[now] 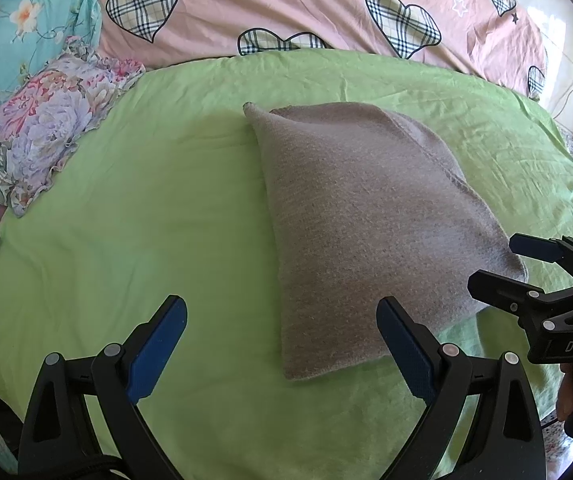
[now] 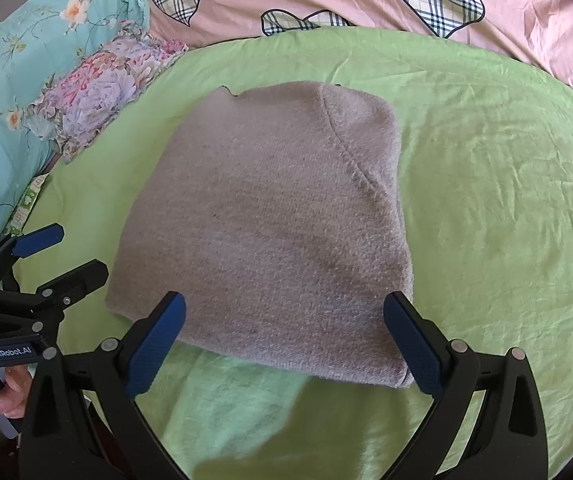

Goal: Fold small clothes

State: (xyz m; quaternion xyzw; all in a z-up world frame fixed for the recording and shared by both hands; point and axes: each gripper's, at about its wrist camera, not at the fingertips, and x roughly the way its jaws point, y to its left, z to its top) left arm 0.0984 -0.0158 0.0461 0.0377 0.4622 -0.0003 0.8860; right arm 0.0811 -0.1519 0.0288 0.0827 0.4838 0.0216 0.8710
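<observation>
A grey knitted garment (image 1: 358, 216) lies folded into a compact block on the green sheet (image 1: 146, 208). It also shows in the right wrist view (image 2: 270, 224). My left gripper (image 1: 282, 344) is open and empty, just in front of the garment's near left edge. My right gripper (image 2: 284, 340) is open and empty, its jaws spread at the garment's near edge without holding it. The right gripper also shows in the left wrist view (image 1: 498, 262), beside the garment's right corner. The left gripper shows in the right wrist view (image 2: 74, 252), left of the garment.
A pink quilt with plaid hearts (image 1: 286, 4) lies bunched along the far side. A teal floral pillow (image 2: 10, 92) and a purple floral ruffled cloth (image 1: 42, 128) lie at the left. The green sheet (image 2: 506, 200) spreads flat around the garment.
</observation>
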